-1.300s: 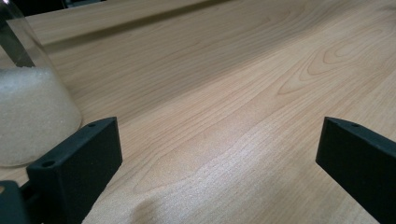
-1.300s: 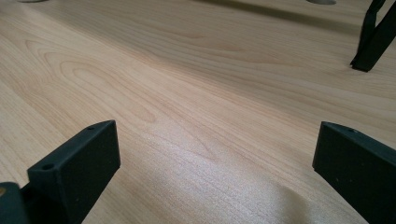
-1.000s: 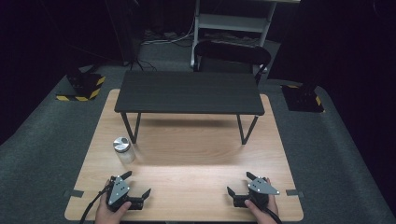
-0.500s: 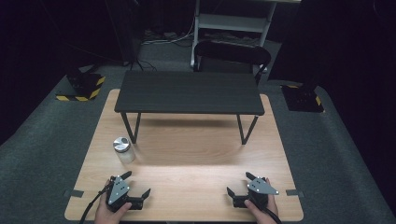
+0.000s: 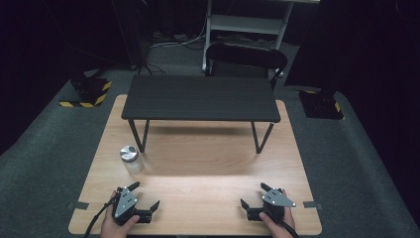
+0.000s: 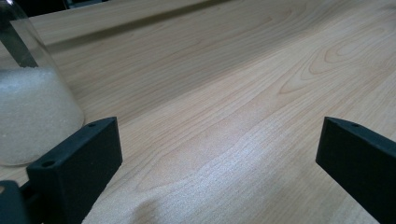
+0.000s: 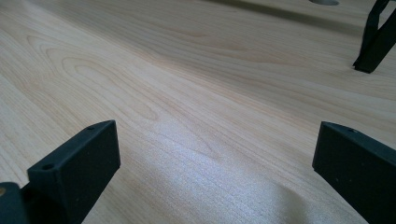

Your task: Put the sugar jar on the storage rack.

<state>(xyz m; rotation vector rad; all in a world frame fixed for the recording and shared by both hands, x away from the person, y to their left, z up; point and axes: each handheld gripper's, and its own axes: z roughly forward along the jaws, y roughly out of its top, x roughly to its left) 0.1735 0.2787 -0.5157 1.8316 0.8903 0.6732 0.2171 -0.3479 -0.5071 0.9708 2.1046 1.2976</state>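
Note:
A small glass jar (image 5: 131, 159) with a metal lid and white grains inside stands on the left of the wooden table (image 5: 198, 188). My left gripper (image 5: 144, 197) rests near the front left edge, open and empty, just in front of the jar. In the left gripper view the jar (image 6: 32, 112) rises beside the left jaw, and bare wood lies between the jaws of the left gripper (image 6: 219, 154). My right gripper (image 5: 255, 196) rests at the front right, open and empty. The right gripper view has the right gripper (image 7: 215, 154) over bare wood.
A low black bench (image 5: 200, 97) on thin legs stands across the back half of the table; one leg (image 7: 373, 42) appears in the right gripper view. A dark chair (image 5: 246, 57) and a metal shelf (image 5: 247, 22) sit behind. Grey carpet surrounds the table.

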